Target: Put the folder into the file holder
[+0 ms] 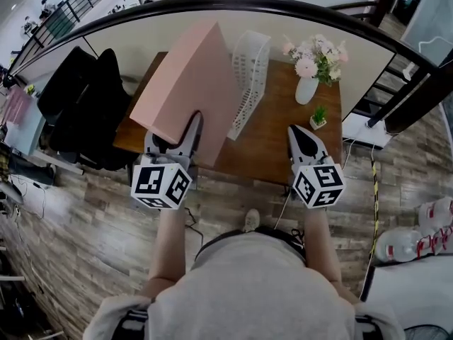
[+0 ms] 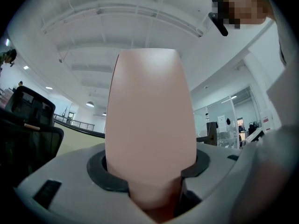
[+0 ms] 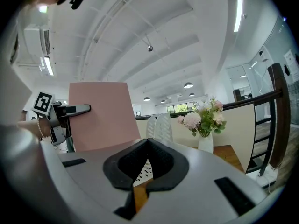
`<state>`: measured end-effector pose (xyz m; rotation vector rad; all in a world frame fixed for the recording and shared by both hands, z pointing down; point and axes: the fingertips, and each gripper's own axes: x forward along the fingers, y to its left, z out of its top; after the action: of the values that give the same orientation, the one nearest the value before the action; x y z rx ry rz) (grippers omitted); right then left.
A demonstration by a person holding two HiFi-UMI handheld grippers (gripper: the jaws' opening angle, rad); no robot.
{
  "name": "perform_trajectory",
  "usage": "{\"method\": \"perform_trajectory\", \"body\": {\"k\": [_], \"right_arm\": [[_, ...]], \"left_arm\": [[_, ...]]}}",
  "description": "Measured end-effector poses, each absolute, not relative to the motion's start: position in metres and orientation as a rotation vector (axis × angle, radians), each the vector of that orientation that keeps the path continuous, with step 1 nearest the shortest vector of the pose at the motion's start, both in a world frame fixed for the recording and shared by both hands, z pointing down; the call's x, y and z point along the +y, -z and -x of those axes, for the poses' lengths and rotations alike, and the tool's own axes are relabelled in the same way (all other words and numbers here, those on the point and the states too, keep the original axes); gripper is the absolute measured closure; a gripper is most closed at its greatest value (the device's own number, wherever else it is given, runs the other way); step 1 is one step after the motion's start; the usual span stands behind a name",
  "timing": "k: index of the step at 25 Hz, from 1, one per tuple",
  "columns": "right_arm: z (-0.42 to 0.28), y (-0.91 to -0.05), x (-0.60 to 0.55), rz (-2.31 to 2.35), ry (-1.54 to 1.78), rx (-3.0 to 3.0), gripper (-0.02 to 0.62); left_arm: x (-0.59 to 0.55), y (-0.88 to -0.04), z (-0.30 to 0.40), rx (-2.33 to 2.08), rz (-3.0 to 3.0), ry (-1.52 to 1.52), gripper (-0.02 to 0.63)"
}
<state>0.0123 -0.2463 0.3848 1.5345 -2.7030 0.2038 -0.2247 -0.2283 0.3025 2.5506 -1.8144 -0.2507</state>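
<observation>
- The left gripper is clamped on the lower edge of the pink folder; the folder is in the air over the left part of the wooden table, its flat face tilted, just beside the white file holder and not yet in it.
- The right gripper hangs in front of the table with its jaws together and nothing between them; it gives the folder no support.
- Risk of a pivot: the grip sits on one edge only, so the broad folder could swing or slip between the pads if moved quickly.
- Risk of a missed slot: the folder's face hides much of the holder from above; an edge could catch the holder's rim or a divider.
- Risk of a knock: the holder looks light and stands free; a sideways push could tip or shove it toward the vase of flowers and the small potted plant.
- A steadying touch from the free gripper would likely help.
</observation>
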Motion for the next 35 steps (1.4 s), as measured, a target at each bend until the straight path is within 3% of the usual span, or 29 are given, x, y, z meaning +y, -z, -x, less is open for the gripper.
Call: {"method": "perform_trajectory", "body": {"k": [35], "right_arm": [[-0.044, -0.401, -0.292, -1.527, -0.252, -2.698, 0.586]], "left_arm": [[-0.287, -0.309, 0.197, -1.810, -2.600, 0.185, 0.313]]}}
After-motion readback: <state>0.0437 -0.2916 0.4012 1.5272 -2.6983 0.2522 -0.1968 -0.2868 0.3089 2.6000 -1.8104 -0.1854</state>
